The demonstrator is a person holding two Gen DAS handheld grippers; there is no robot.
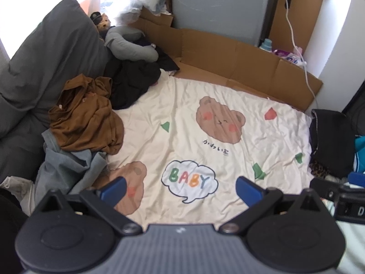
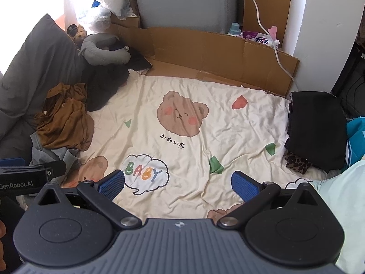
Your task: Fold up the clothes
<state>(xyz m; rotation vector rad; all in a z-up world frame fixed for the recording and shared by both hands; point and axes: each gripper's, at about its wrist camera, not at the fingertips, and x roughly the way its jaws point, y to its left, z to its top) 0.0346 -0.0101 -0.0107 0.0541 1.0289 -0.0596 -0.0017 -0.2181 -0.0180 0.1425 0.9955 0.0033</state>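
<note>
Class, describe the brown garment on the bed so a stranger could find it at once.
Start at the cream bear-print sheet marked BABY. On its left edge, against the dark grey pillow, lies a heap of clothes. The brown garment is crumpled on top, above grey-blue cloth and beside black clothing; it alone is rust-brown.

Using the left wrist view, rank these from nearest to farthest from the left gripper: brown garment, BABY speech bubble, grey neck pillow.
From the left gripper:
1. BABY speech bubble, just ahead between the fingers.
2. Brown garment, ahead on the left.
3. Grey neck pillow, far back left.
</note>
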